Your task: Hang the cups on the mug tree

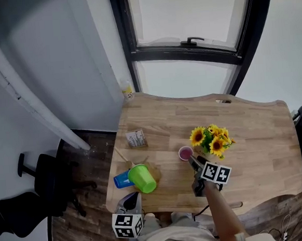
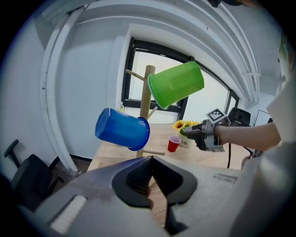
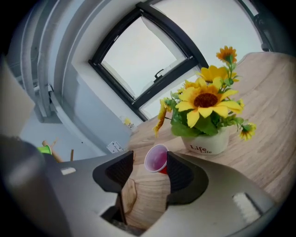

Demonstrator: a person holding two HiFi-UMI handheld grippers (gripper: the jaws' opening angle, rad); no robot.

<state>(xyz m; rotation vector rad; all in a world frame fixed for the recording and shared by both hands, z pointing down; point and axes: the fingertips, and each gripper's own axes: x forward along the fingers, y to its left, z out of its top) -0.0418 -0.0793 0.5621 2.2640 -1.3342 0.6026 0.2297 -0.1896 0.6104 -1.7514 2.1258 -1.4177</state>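
Observation:
A wooden mug tree [image 2: 147, 104] stands at the table's near-left corner. A green cup [image 2: 177, 84] hangs on an upper peg and a blue cup [image 2: 122, 128] on a lower one; the head view shows the green cup [image 1: 142, 178] and blue cup [image 1: 122, 180] side by side. A small red cup [image 3: 157, 159] stands upright beside the sunflower pot [image 3: 206, 141]. My right gripper [image 3: 150, 167] is open, with the cup's mouth at its fingertips. The left gripper [image 2: 150, 161] is shut and empty, held low in front of the tree. In the head view the right gripper [image 1: 195, 161] is just behind the red cup [image 1: 185, 152].
The wooden table [image 1: 256, 135] stands under a window. A small printed card [image 1: 136, 138] lies left of centre and a tiny bottle [image 1: 128, 91] stands at the far left corner. A black office chair [image 1: 37, 194] is on the floor to the left.

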